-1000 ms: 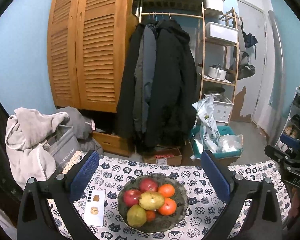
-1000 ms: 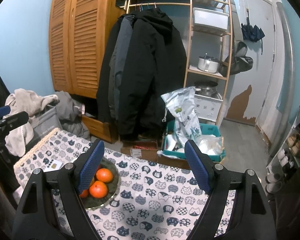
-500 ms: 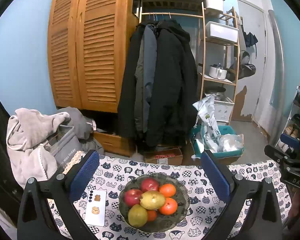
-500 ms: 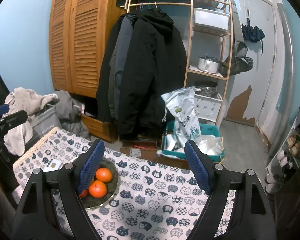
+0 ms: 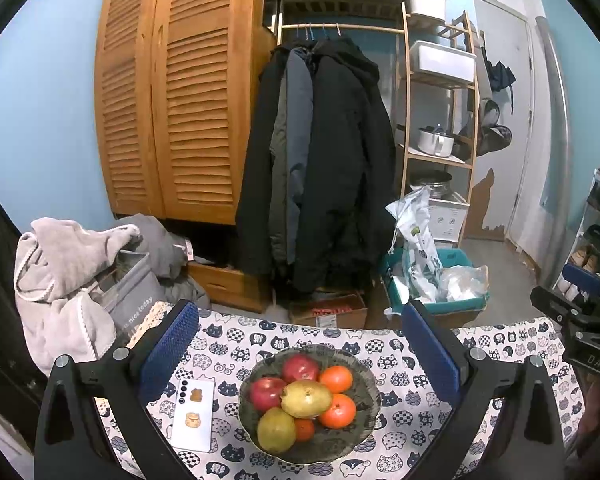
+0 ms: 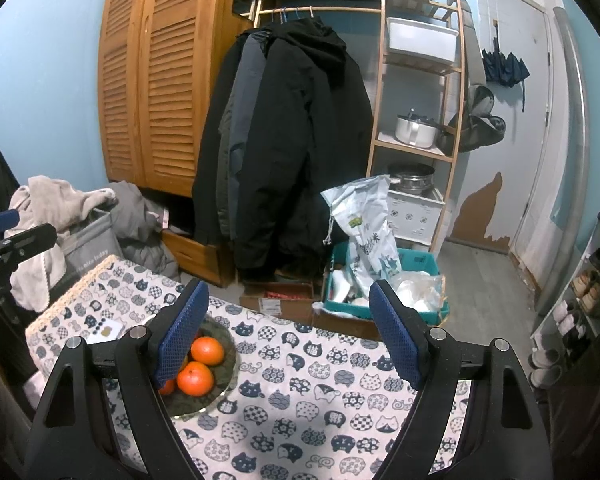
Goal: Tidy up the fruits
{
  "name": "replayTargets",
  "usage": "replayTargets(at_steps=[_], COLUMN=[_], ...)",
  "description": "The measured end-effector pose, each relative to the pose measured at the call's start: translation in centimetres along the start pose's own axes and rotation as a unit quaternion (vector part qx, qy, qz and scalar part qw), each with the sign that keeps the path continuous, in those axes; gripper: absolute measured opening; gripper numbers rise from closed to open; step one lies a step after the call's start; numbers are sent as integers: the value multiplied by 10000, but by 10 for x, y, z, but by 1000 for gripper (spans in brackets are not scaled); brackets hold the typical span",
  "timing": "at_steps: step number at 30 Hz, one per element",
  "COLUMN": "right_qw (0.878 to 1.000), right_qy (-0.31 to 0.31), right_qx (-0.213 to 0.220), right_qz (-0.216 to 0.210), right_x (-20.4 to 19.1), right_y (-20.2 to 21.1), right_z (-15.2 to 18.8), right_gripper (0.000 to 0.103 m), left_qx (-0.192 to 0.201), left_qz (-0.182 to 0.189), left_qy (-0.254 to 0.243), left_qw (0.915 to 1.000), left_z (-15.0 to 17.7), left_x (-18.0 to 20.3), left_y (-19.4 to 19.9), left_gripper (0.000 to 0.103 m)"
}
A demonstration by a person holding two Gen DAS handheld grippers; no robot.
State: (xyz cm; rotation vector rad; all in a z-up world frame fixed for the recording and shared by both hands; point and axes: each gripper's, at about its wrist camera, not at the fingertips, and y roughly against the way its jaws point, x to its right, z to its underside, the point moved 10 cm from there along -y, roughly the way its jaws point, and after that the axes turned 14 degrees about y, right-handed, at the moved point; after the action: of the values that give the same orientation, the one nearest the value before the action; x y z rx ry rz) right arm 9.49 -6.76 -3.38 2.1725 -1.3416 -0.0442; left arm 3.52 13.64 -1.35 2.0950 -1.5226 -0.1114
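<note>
A dark glass bowl (image 5: 364,436) on the cat-print tablecloth (image 5: 412,424) holds two red apples (image 5: 300,367), two yellow-green pears (image 5: 306,398) and several oranges (image 5: 336,379). My left gripper (image 5: 300,344) is open and empty, held above the bowl, which sits between its blue pads. My right gripper (image 6: 288,332) is open and empty over the cloth (image 6: 320,412), to the right of the bowl (image 6: 220,384); two oranges (image 6: 207,351) show beside its left pad. The right gripper also shows at the right edge of the left wrist view (image 5: 580,304).
A white phone (image 5: 194,412) lies on the cloth left of the bowl. Beyond the table's far edge are a cardboard box (image 5: 328,312), a teal crate with bags (image 5: 432,280), hanging coats (image 5: 320,160) and a laundry bin with clothes (image 5: 80,280) at left.
The left view has shifted very slightly, with the bowl a touch higher in frame. Both grippers stay open; the fruit has not moved.
</note>
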Motion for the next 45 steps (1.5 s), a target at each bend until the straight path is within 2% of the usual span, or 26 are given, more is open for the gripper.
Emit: replayTargets(at_steps=[45], right_qw=[10000], right_qy=[24], right_qx=[9], right_qz=[7], right_x=[-1], right_y=[2], right_z=[0], right_gripper=[81], left_qx=[-23], left_qz=[-29], left_qy=[-52], left_qw=[10000], left_z=[-3], left_x=[-7], left_y=[2], left_gripper=[102])
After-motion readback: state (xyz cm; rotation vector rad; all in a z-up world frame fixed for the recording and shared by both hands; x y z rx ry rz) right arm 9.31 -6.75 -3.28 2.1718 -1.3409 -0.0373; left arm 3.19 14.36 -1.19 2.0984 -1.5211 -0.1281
